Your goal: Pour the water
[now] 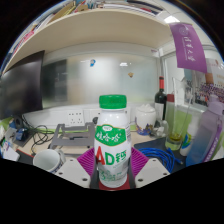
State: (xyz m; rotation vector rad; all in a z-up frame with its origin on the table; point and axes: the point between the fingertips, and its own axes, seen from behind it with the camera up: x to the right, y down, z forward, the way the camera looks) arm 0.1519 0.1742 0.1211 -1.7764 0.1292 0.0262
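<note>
A white plastic bottle (pixel 112 140) with a green cap and a green and red label stands upright between my gripper's (pixel 112 170) fingers. Both purple pads press against its lower sides, and its base is lifted clear of the table, so the gripper is shut on it. A white cup (pixel 46 159) sits on the table to the left, beyond the left finger (pixel 85 166).
A dark glass bottle (pixel 160 102) and a white kettle (pixel 146 118) stand behind on the right. A clear green-tinted container (pixel 178 130) is at the right. Clutter and cables lie at the left (pixel 20 135). A purple banner (pixel 187 45) hangs at upper right.
</note>
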